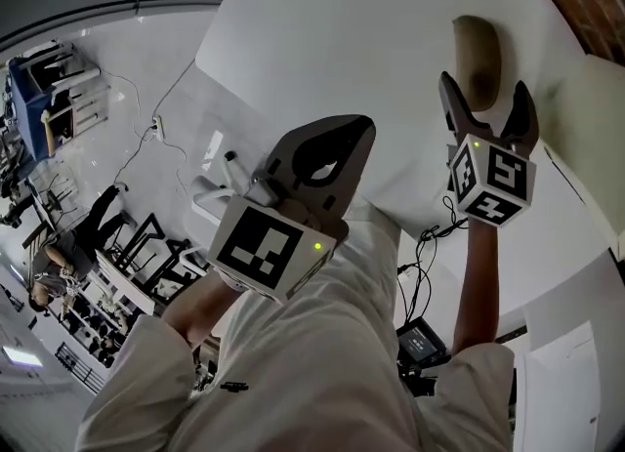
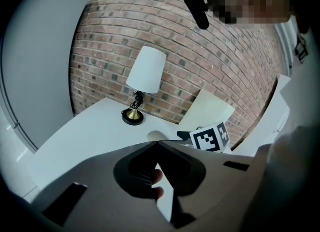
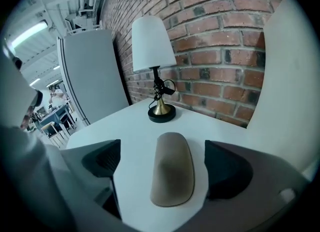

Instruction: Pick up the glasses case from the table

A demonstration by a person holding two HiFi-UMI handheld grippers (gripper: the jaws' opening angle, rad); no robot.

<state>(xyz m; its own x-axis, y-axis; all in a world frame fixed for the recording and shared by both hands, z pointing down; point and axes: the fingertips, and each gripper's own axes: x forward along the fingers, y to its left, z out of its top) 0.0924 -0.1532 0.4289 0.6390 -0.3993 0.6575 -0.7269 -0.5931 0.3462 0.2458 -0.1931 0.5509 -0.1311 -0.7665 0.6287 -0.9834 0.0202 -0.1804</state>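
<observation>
Presently, found the brown glasses case (image 1: 478,55) lying flat on the white table (image 1: 332,40), its long side in line with the right tool (image 1: 487,94). Noted that tool's jaws spread wide, one to each side of the case's near end, with bare table showing between each jaw and the case. Recorded no contact and no grip; tool gaping and empty. Confirmed the same from the right gripper view: glasses case (image 3: 172,176) centred between the jaws, apart from both. Observed the left tool (image 1: 363,126) held to the left of the right one, well apart from the case, jaws closed tip to tip with nothing between them. Logged a lamp (image 3: 152,50) with a white shade standing on the table beyond the case, close to a brick wall (image 3: 225,40).
</observation>
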